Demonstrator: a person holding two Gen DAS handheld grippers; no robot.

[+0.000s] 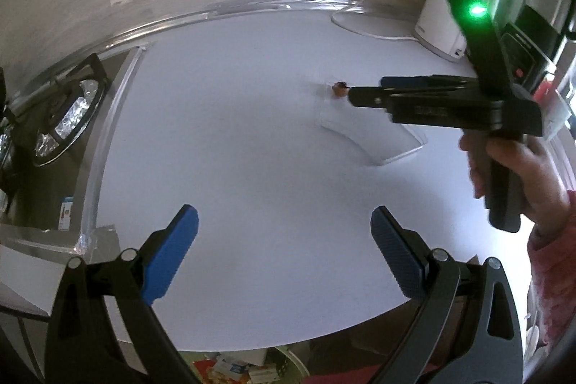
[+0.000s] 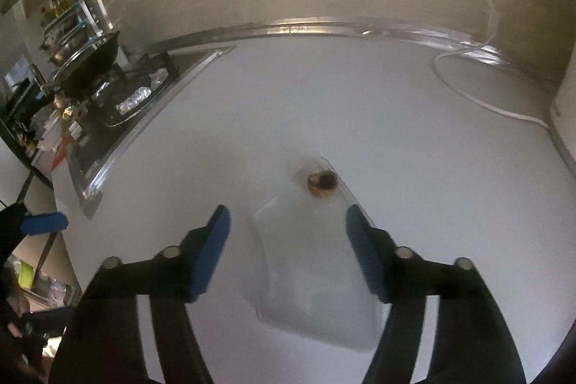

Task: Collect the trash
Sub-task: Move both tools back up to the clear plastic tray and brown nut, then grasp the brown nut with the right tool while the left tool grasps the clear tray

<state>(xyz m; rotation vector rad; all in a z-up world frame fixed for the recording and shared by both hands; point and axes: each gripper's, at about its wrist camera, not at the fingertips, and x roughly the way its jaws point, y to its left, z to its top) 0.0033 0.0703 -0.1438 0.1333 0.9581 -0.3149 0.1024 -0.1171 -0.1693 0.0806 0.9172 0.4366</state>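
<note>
Between the right gripper's [image 2: 288, 236] blue pads lies the near part of a clear plastic wrapper [image 2: 316, 279] on the white counter [image 2: 414, 139]. The jaws stand apart, one pad on either side of the wrapper, and I judge that neither presses on it yet; the picture is a little blurred there, so light contact with the right-hand pad cannot be ruled out. The left gripper [image 1: 284, 247] hangs over bare counter with its jaws wide apart and nothing between them.

As for progress, the wrapper is not picked up. It lies flat on the counter, and no piece of trash is in either gripper. A bin with scraps [image 1: 230, 366] seems to show below the counter edge in the left view, though too little of it is visible to be sure. By my reading, what is left is closing on the wrapper, lifting it, and carrying it off.

The wrapper is transparent and nearly vanishes against the white surface; only its bright creased edges give its outline. It looks like a soft, crumpled sleeve, wider at the near end. At its far end sits a small brown lump [image 2: 322, 182] with a dark middle, perhaps food residue, seemingly inside or on the film. Such thin film will likely slip or fold when pinched.

Farther out, a stove with foil-lined burners [image 2: 133, 99] stands to the left, and a white cable [image 2: 478, 99] and a white appliance [image 1: 446, 13] stand well apart at the back.
</note>
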